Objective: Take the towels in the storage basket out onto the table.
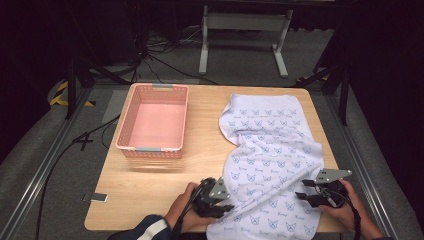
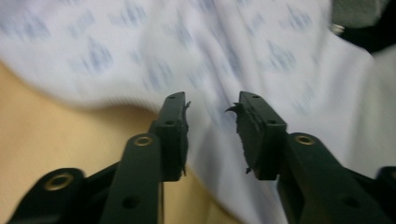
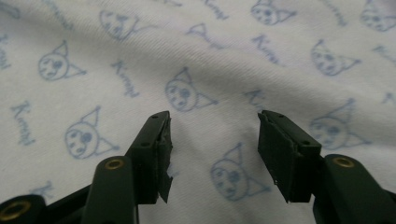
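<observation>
A white cloth printed with small blue cat faces lies spread along the right half of the wooden table, and its near end hangs over the front edge. My left gripper is at the cloth's near left edge. In the left gripper view its jaws stand apart above the hem of the cloth, with nothing pinched between them. My right gripper hovers over the near right part of the cloth. Its jaws are open just above the flat fabric.
An empty pink plastic basket stands on the left half of the table. Bare wood lies between the basket and the cloth. Beyond the table, cables and a white metal stand rest on the grey floor.
</observation>
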### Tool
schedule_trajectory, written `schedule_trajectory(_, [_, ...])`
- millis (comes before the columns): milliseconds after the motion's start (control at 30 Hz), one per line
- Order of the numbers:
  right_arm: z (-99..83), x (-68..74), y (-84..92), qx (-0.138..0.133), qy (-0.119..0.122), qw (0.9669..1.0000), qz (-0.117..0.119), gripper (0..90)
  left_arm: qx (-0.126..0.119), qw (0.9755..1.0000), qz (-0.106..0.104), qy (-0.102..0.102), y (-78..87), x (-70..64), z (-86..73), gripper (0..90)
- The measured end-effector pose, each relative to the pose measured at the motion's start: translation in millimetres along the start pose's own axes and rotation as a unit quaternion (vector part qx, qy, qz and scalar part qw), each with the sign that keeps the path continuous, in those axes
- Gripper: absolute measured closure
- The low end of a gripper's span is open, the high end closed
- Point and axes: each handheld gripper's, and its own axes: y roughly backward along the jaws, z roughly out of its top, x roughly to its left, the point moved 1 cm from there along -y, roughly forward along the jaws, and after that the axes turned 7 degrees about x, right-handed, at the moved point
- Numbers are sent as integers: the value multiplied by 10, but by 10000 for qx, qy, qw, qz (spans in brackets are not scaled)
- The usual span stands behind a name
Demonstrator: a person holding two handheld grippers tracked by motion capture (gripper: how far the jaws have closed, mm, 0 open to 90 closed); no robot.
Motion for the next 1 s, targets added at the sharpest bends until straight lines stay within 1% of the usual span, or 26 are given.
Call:
schedule_trajectory(33, [-7,5,-6,-31,-13,10000,47,451,0,10000,0,0,0,0,0,548])
schedule_trajectory(67, [-11,11,-4,-33,-64,10000,57,450,-8,9999,85,-77,-51,72,78,556])
schedule_trajectory(100, [-17,14,-6,-57,-70,9999,64,445,-12,9998,186,-105,-97,140,143,563])
schedule_trajectory(133, [-17,14,-6,-57,-70,9999,64,445,-64,9995,247,-189,-153,219,195,563])
schedule_trajectory(167, [-24,20,-9,-98,-104,9999,83,436,-66,9996,255,-89,-286,368,255,573])
schedule_trajectory(200, [-22,18,-13,-100,-103,9999,81,433,-66,9996,255,-89,-286,368,255,596])
schedule_trajectory(233, [-22,18,-13,-100,-103,9999,81,433,46,9997,225,5,-368,447,261,596])
schedule_trajectory(267, [-16,17,-18,-101,-91,9999,81,427,178,9995,277,-33,-431,485,253,605])
schedule_trajectory(300, [-7,17,-24,-92,-84,9999,57,411,299,9989,348,-24,-482,512,234,616])
schedule_trajectory(367, [20,8,-43,-90,-84,9999,23,402,239,9993,292,62,-492,553,193,674])
schedule_trajectory(400, [32,10,-48,-76,-98,9999,29,396,364,9983,465,13,-456,577,179,687])
schedule_trajectory(467, [74,2,-68,-37,-55,10000,-55,360,445,9972,593,103,-394,606,111,749])
schedule_trajectory(500, [93,-1,-77,-18,-20,9999,-116,346,401,9969,668,142,-370,622,64,799])
schedule_trajectory(533, [106,-12,-84,-24,-11,9999,-167,343,437,9958,784,185,-326,633,5,827])
schedule_trajectory(567, [116,-28,-91,-21,-14,9998,-175,339,438,9947,904,232,-294,646,-43,840])
schedule_trajectory(600, [120,-37,-94,-20,-8,9999,-167,334,425,9938,973,338,-257,661,-100,854])
schedule_trajectory(667, [113,-43,-95,-39,-34,9999,-146,345,324,9935,948,548,-187,682,-219,857])
schedule_trajectory(700, [107,-40,-95,-61,-39,9999,-152,349,329,9933,958,562,-161,683,-255,860])
schedule_trajectory(733, [105,-35,-91,-59,-32,9999,-152,350,332,9926,1020,569,-134,673,-299,860])
schedule_trajectory(767, [104,-25,-89,-55,-7,9999,-143,350,325,9922,1090,509,-111,665,-332,863])
schedule_trajectory(800, [105,-3,-84,-60,48,9999,-103,360,350,9917,1112,546,-94,644,-351,866])
schedule_trajectory(867, [96,35,-60,-101,157,9998,-68,400,454,9908,1191,461,-46,599,-394,867])
schedule_trajectory(900, [84,50,-47,-115,154,9998,-41,403,454,9908,1191,461,-46,599,-394,867])
schedule_trajectory(933, [65,66,-32,-126,170,9997,74,428,482,9908,1172,470,-4,585,-445,866])
schedule_trajectory(967, [42,95,-27,-58,281,9994,186,446,407,9910,1046,725,64,582,-538,856])
schedule_trajectory(1000, [30,119,-26,-37,326,9992,207,458,407,9910,1046,725,64,582,-538,826])
